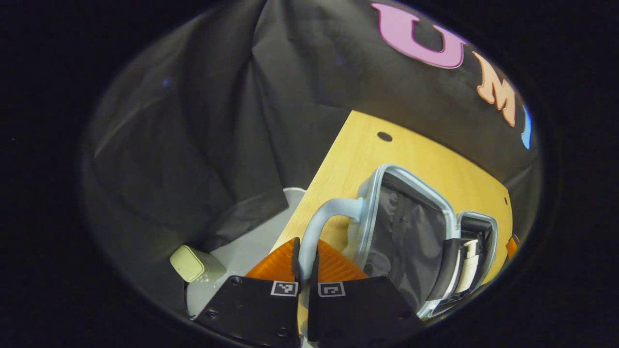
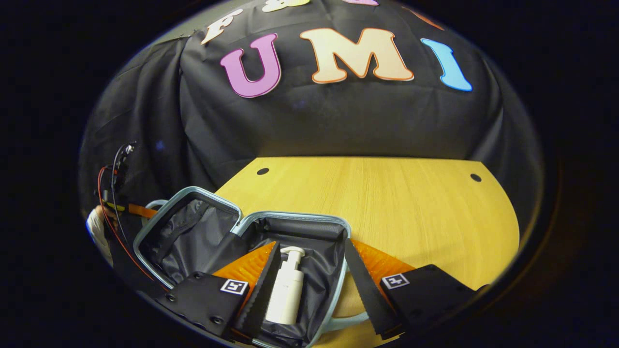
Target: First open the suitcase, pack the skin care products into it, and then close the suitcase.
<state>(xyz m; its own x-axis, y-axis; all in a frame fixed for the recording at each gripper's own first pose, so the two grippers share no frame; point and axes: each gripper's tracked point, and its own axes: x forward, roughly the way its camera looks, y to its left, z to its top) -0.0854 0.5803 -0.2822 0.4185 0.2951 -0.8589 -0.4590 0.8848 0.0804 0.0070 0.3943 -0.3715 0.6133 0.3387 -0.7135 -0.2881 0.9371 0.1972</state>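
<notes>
Suitcase (image 2: 242,227): pale blue shell, dark grey lining, lying open on the table (image 2: 387,203), both halves spread flat side by side.

Handle (image 1: 321,220): pale blue loop on the lid half's edge, running down between the left gripper (image 1: 307,261) fingers. Those fingers are closed on it, one pressing each side (the loop passes straight through the narrow gap).

Lid half (image 1: 406,241): ahead and right of the left fingers, lining facing up.

Bottle (image 2: 287,290): white pump bottle, lying in the base half (image 2: 314,232), directly between the right gripper (image 2: 309,282) fingers. Long axis runs along the fingers; pump head points away from the camera, base toward it. In the left gripper view the bottle (image 1: 468,268) lies in the far half, beyond the lid half.

Right gripper: fingers spread wide, one to each side of the bottle, neither touching it.

Table: light wood, small dark holes near its far edge, stretching ahead and right of the right fingers.

Box (image 1: 188,263): small, pale green, left of the left fingers, off the table.
</notes>
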